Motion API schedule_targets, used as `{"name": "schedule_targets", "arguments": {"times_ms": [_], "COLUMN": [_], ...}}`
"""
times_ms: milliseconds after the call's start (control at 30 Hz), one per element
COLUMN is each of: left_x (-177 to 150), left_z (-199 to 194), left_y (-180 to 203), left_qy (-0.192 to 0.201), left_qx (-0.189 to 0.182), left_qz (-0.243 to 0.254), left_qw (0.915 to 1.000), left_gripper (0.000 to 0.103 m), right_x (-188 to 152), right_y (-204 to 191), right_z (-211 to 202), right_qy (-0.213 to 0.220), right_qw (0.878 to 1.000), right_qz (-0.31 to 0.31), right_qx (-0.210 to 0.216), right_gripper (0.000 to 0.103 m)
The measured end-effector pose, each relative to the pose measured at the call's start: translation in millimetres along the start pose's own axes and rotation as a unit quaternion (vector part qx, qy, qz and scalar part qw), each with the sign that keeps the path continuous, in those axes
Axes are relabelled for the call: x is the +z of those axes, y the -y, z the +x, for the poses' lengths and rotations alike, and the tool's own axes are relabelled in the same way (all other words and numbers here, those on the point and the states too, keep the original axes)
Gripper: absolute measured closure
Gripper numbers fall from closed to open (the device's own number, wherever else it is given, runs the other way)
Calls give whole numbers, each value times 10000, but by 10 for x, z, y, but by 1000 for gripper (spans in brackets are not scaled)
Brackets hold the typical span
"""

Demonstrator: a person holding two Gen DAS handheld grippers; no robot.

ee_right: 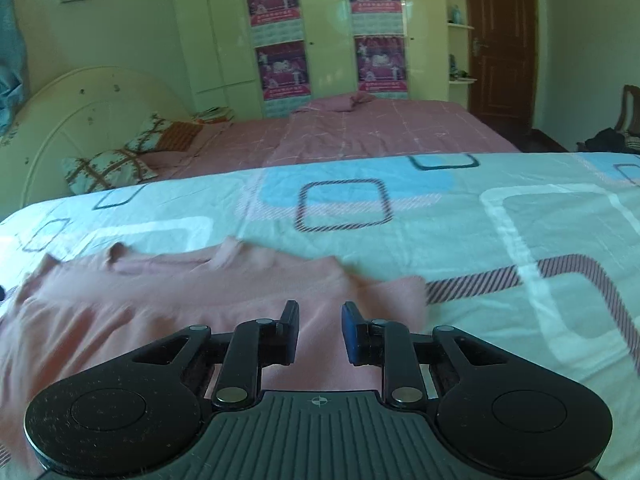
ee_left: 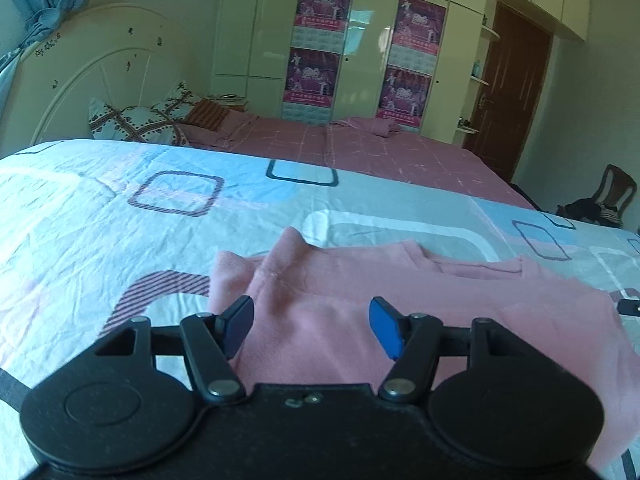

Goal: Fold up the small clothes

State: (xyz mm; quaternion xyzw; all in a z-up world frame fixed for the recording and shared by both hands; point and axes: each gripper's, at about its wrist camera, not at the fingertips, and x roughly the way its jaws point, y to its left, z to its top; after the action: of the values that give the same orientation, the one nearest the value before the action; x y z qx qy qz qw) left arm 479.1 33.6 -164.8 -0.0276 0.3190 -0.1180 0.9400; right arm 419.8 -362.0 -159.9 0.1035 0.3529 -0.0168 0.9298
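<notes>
A pink garment (ee_left: 360, 280) lies spread on the patterned bedsheet (ee_left: 120, 216), with a raised fold near its far left corner. My left gripper (ee_left: 312, 320) hovers over the garment's left part, jaws wide apart and nothing pressed between the blue pads. In the right wrist view the same pink garment (ee_right: 180, 292) stretches to the left over the sheet (ee_right: 500, 240). My right gripper (ee_right: 320, 320) sits above its right end, jaws a small way apart, with only cloth lying below the gap. At the right edge of the left wrist view a dark tip of the other gripper (ee_left: 628, 306) shows.
Beyond the sheet lies a bed with a pink checked cover (ee_left: 360, 148), patterned pillows (ee_left: 136, 120) and a cream headboard (ee_left: 100, 64). Wardrobes with posters (ee_left: 320, 40), a brown door (ee_left: 512, 88) and a chair with dark clothes (ee_left: 600, 204) stand behind.
</notes>
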Motion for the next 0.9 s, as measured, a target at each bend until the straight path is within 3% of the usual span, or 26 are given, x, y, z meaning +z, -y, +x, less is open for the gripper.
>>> {"name": "schedule_targets", "arguments": {"times_ms": [167, 233, 300, 367, 600, 733, 900], "left_x": [-232, -329, -419, -435, -366, -303, -191], "left_z": [117, 206, 175, 143, 57, 2, -141], "left_y": [144, 99, 33, 22, -10, 51, 199], "left_qy": [-278, -583, -473, -477, -713, -840, -744], "left_qx": [48, 293, 392, 407, 435, 529, 482], "left_qz": [129, 163, 290, 407, 140, 73, 45], "left_qw": [9995, 9977, 9977, 9972, 9964, 9950, 9960], "left_gripper": [41, 42, 41, 41, 44, 43, 38], "right_x": [-235, -348, -502, -569, -548, -444, -352], "right_y": [-350, -411, -365, -243, -69, -150, -548], "right_z": [55, 109, 188, 145, 41, -171, -322], "right_qy": [-227, -343, -536, -427, -575, -423, -195], "right_qw": [9984, 9959, 9902, 9912, 9914, 9968, 9987], "right_qz": [-496, -835, -1186, -1121, -795, -429, -473], "right_qx": [155, -77, -505, -562, -867, -525, 27], "right_gripper": [78, 78, 78, 64, 64, 64, 64]}}
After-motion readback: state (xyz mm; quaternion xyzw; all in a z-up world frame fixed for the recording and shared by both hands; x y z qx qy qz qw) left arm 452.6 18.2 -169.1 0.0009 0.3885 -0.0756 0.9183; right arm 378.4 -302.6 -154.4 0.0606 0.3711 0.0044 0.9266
